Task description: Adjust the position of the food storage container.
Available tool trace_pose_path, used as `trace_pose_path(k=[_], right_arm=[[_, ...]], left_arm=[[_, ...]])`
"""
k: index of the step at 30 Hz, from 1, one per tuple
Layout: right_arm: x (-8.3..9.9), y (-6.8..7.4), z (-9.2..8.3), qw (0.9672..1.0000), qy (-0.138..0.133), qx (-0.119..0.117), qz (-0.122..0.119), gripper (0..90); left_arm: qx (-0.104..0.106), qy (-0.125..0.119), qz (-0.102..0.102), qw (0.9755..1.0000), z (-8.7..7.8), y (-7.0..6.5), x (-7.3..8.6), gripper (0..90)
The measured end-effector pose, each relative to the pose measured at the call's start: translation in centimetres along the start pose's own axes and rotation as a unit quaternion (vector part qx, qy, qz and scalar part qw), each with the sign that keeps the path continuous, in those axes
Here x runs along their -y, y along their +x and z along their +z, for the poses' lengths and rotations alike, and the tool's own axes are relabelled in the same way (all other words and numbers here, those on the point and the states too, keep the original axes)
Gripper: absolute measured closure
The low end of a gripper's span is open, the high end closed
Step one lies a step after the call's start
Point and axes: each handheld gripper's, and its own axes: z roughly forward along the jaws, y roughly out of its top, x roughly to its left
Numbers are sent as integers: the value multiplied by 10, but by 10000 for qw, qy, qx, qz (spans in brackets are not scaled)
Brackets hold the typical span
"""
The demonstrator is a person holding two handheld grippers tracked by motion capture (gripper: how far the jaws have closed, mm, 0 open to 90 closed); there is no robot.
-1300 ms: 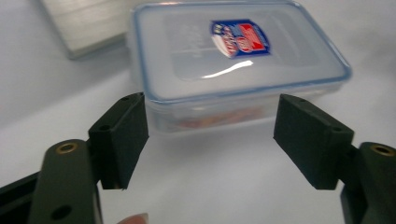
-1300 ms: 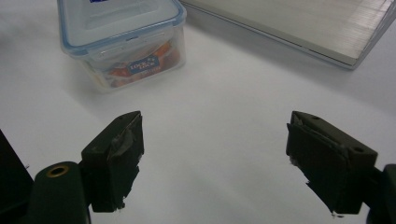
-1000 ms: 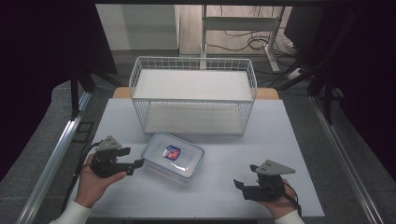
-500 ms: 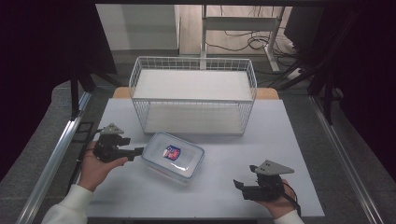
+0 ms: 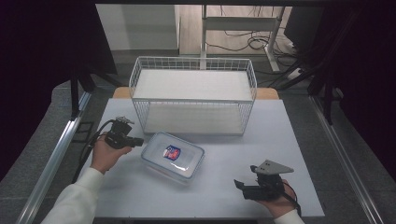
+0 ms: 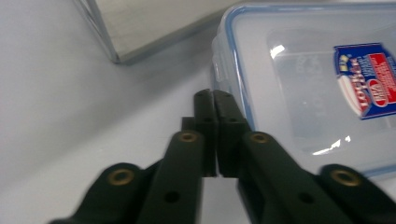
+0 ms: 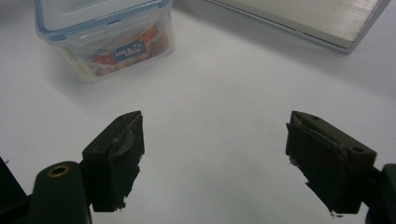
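Now the left gripper has just snapped its fingers together on nothing, tips beside the lidded plastic container; nudge its edge squarely. Right gripper fingers stand apart.

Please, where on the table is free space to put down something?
Widest free patch: the white table between the plastic container and the right tongs. Also free: right of the wire basket. Crowded: where the left tongs, just closed empty, reach the container.

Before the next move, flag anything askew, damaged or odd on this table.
The clear container lies skewed to the wire basket and table edge. The right tool's pads look frayed. Nothing spilled.
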Motion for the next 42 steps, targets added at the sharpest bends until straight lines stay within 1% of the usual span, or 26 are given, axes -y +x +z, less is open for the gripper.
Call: trace_pose_path(k=[1, 3, 7, 8, 10, 11, 17, 18, 21, 24, 25, 27, 28, 29, 30, 31, 32, 34, 35, 36, 41, 42], right_arm=[[0, 0, 0, 10000, 0, 0, 0, 194], [0, -1, 0, 10000, 8, 10, 10, 194], [1, -1, 0, 10000, 28, 17, 10, 194], [1, -1, 0, 10000, 28, 17, 10, 194], [1, -2, 1, 10000, 34, 16, 10, 195], [1, -2, 1, 10000, 39, 19, 13, 194], [1, -2, 1, 10000, 34, 28, 16, 195], [1, -2, 1, 10000, 39, 40, 13, 195], [1, -2, 1, 10000, 38, 46, 11, 194], [1, -2, 1, 10000, 41, 39, 16, 195], [1, -2, 1, 10000, 44, 40, 13, 195], [1, -2, 1, 10000, 43, 41, 14, 195], [1, -2, 1, 10000, 43, 41, 14, 195], [1, -2, 1, 10000, 34, 38, 11, 195], [0, -2, 1, 10000, 34, 38, 14, 195], [0, -2, 0, 10000, 42, 39, 8, 195], [0, -2, 0, 10000, 41, 41, 7, 195], [0, -1, 1, 10000, 47, 45, 2, 195], [0, -1, 1, 10000, 47, 45, 2, 195], [0, -1, 1, 10000, 56, 51, 2, 194], [0, -1, 1, 10000, 73, 59, 2, 195], [0, -1, 1, 10000, 73, 59, 2, 195]], left_arm=[[0, 0, 0, 10000, 0, 0, 0, 897], [45, 94, -10, 9999, 8, 1, -3, 899], [-16, 246, 61, 9997, 16, 1, -4, 899], [-16, 246, 61, 9997, 16, 1, -4, 899], [-66, 350, 144, 9993, 21, -2, -3, 899], [-94, 352, 165, 9992, 21, -3, -3, 899], [-59, 381, 183, 9991, 21, -2, -3, 900], [-40, 393, 148, 9991, 21, -1, -4, 900], [-17, 406, 140, 9991, 21, -2, -4, 900], [10, 413, 165, 9990, 21, -4, -3, 900], [74, 435, 208, 9988, 21, -7, -2, 900], [106, 443, 229, 9987, 22, -12, -1, 900], [106, 443, 229, 9987, 22, -12, -1, 900], [138, 487, 264, 9984, 22, -16, 0, 900], [138, 487, 264, 9984, 22, -16, 0, 900], [171, 494, 315, 9981, 23, -20, 2, 900], [171, 494, 315, 9981, 23, -20, 2, 900], [225, 514, 369, 9977, 24, -29, 4, 900], [225, 514, 369, 9977, 24, -29, 4, 900], [339, 508, 381, 9974, 26, -35, 5, 900], [548, 512, 429, 9963, 31, -50, 5, 900], [548, 512, 429, 9963, 31, -50, 5, 900]])
